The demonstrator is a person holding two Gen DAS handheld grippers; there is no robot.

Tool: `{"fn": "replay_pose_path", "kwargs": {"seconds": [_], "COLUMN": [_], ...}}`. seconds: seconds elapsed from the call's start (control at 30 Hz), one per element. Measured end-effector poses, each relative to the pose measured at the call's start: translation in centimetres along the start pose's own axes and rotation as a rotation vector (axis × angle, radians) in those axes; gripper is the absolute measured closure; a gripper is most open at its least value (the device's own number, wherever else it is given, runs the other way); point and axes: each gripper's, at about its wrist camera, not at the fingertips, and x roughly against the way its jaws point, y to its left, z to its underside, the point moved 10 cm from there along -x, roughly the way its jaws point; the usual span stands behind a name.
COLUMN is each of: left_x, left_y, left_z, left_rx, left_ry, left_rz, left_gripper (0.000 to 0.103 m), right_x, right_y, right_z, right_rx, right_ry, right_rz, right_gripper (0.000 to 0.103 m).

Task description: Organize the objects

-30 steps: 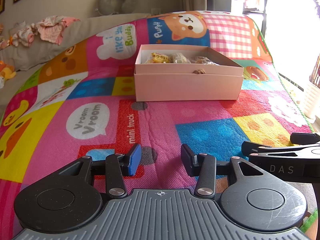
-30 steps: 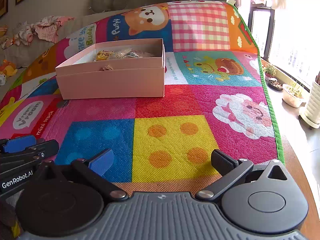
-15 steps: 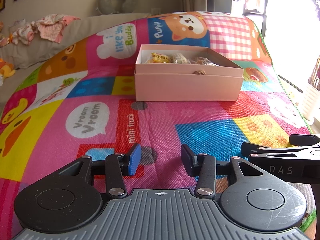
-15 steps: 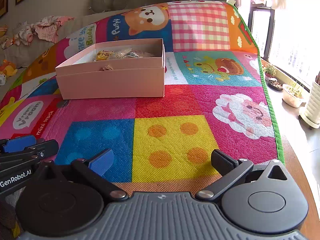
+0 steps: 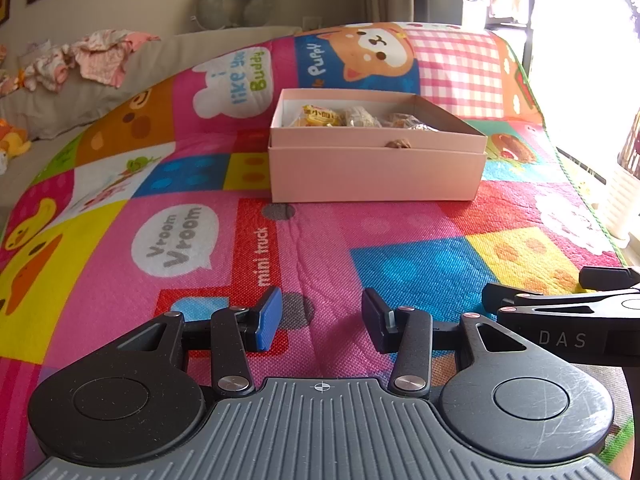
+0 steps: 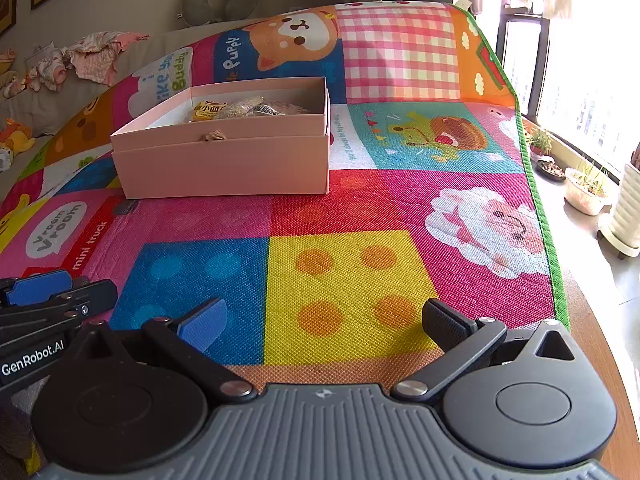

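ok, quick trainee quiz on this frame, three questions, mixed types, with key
1. True or false: the left claw grips a snack packet.
2. The pink box is: A) lidded B) open, with wrapped snacks inside C) tipped over.
3. What does the box rest on?

Key: 1 false, both the left and the right claw are open and empty. 2 B. 3 the colourful cartoon play mat.

A pink box (image 6: pixel 224 160) holding wrapped snacks (image 6: pixel 236 109) is set on a colourful cartoon play mat (image 6: pixel 344 280). The right gripper (image 6: pixel 324 320) is seen low in front with its jaws spread wide and nothing between them. Part of the left gripper (image 6: pixel 44 300) is seen at the left edge.
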Motion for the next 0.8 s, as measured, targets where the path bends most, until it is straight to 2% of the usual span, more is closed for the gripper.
{"fn": "replay_pose_path", "kwargs": {"seconds": [0.8], "left_x": [-0.06], "left_y": [-0.14], "left_z": [0.03], "left_rx": [-0.009], "left_ry": [0.000], "left_rz": [-0.007], "left_gripper": [0.054], "right_x": [-0.04], "right_y": [-0.02], "right_z": [0.01], "right_rx": [0.000], "right_ry": [0.000], "right_rz": [0.000], "right_gripper": [0.000]}}
